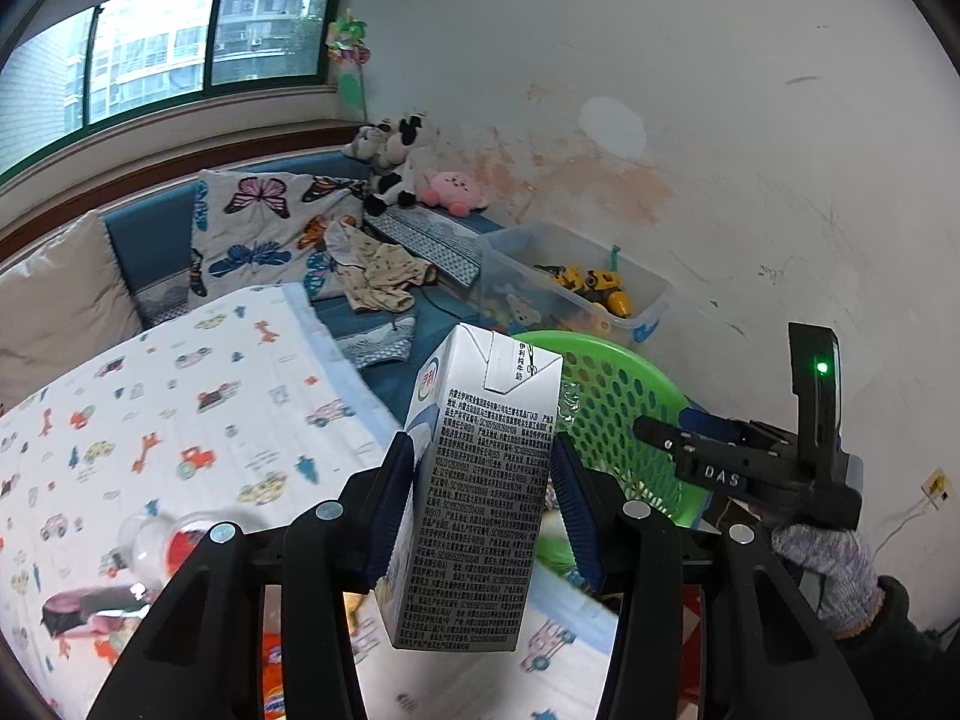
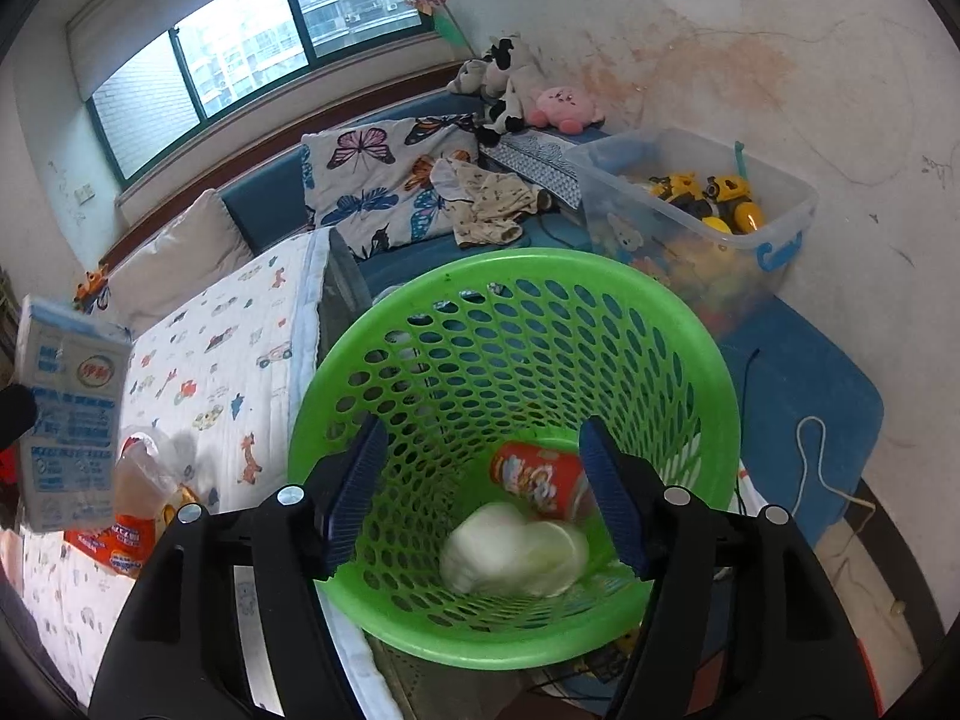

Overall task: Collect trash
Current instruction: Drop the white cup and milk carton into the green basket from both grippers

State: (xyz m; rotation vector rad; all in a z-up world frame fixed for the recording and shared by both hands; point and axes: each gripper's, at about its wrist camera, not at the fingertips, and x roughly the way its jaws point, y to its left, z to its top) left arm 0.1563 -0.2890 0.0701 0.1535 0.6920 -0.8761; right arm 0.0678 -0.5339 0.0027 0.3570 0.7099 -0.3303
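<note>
bed [image 1: 180, 408]: below and left of the left jaws; more trash lies on its sheet, so a carton dropped early would land back among it.
basket [image 2: 510, 300]: straight ahead of and under the right jaws, just beyond and right of the left jaws; it looks light and stands at the bed's edge, so a knock from either tool could tip it and spill what is in it.
carton [image 1: 480, 480]: upright between the left jaws, clenched at mid-height, not yet over the rim; if let go too soon it may strike the rim and bounce out.
left gripper [image 1: 483, 480]: grasping the carton; the hold is on smooth printed sides, so a tilt might let it slide.
right gripper [image 2: 480, 492]: released, nothing between the pads, hanging over the basket mouth; it could block the carton's path or collide with the left tool.
can [image 2: 540, 480]: inside the basket, just beyond the right jaw, with a pale wad [image 2: 510, 552] beside it.
</note>
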